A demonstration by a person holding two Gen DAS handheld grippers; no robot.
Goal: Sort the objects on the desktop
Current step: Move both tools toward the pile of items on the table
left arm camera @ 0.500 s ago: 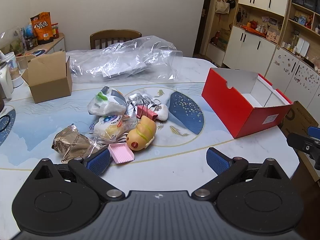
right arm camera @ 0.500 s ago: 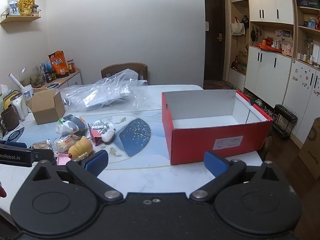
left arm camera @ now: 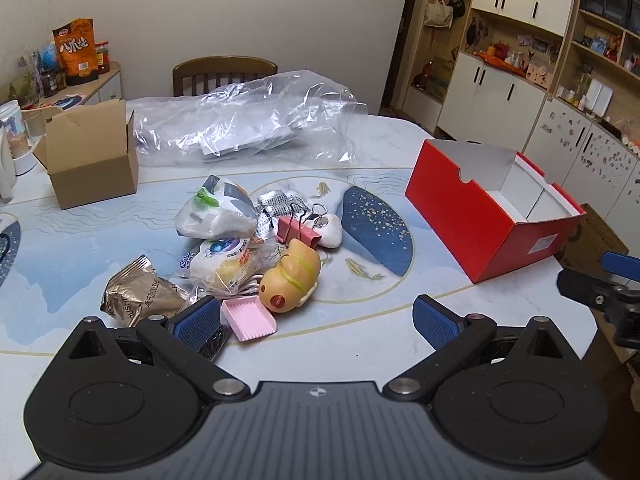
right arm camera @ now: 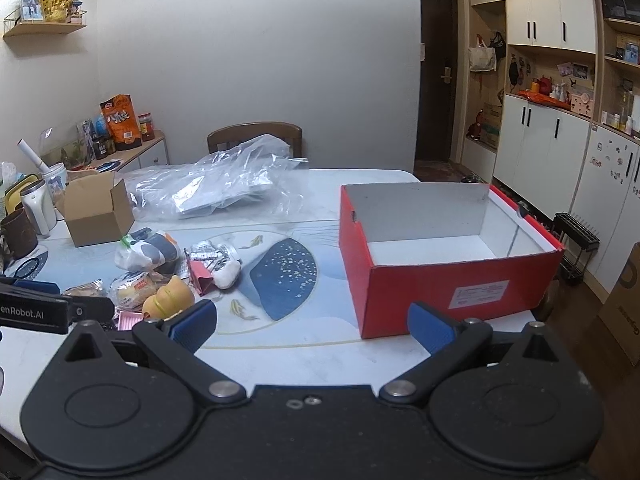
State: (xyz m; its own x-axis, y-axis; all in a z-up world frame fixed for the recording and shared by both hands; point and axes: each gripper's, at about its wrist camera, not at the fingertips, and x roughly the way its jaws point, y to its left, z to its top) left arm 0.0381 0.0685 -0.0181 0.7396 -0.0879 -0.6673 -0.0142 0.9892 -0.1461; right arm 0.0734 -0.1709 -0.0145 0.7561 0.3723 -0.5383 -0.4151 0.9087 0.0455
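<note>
one red box (right arm camera: 448,292), visibly bare inside

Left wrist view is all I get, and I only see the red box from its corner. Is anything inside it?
Observer: The right wrist view looks into the red box; the part of its white floor that shows is bare.
Operator: What's the dark thing at my right edge?
Observer: That's the right tongs, jaws wide apart with nothing between them, hovering in front of the box.
Operator: Is there a way out of this room?
Observer: Yes, a dark door stands in the far wall, left of the white cabinets.
</note>
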